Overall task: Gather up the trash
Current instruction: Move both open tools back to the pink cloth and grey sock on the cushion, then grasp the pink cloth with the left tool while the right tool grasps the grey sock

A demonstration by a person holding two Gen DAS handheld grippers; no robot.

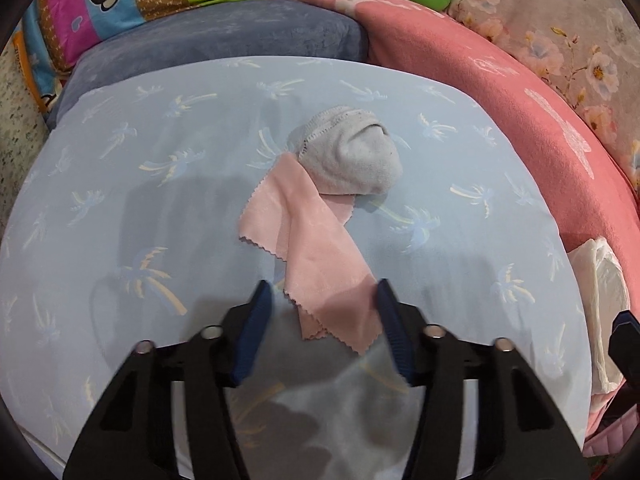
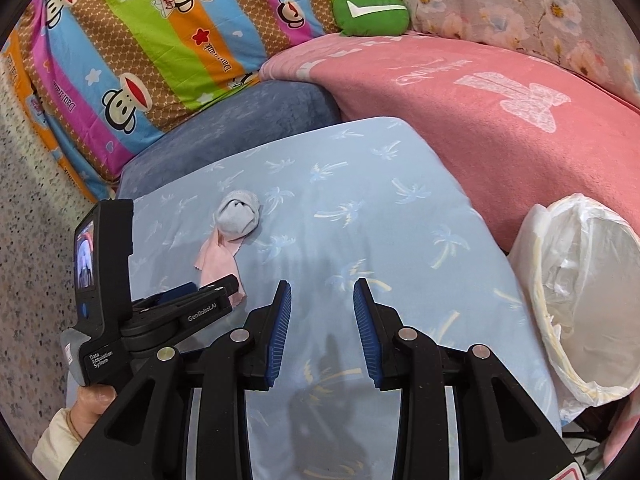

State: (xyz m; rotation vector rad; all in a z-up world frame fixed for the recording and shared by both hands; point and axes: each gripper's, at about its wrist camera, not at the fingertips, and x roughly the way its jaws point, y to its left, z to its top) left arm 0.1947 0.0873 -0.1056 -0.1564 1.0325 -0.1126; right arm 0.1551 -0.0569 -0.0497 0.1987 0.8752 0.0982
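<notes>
1. The bed point(image 1: 120, 184), under a pale blue sheet with a palm print, fills the space ahead of both grippers. Pillows and a pink blanket point(image 2: 500, 128) are piled at its far edge.
2. A bin point(image 2: 580, 300) lined with a white bag sits just right of the right gripper point(image 2: 322, 332), with its mouth tipped toward it. It is well to the right of the left gripper point(image 1: 324, 328), and only its bag shows at that view's edge.
3. A pink cloth point(image 1: 316, 252) lies on the sheet. Its near corner sits between the left gripper's jaws, and the rest trails away ahead of them. The jaws stand part open on either side of that corner, and I cannot see either pad pressing the cloth yet.
4. A balled grey sock point(image 1: 352, 156) rests on the cloth's far end, straight ahead of the left gripper and ahead-left of the right one.
5. The right gripper is narrowly open and holds nothing, with only bare sheet between its jaws.
6. Risks, as I judge them:
   - The jaws could pinch the sheet along with the thin cloth and drag the bedding.
   - Lifting the cloth could roll the sock off and away.
   - A grip on the corner alone could slip.
   - The bin is light and tilted, so a nudge could tip it.
</notes>
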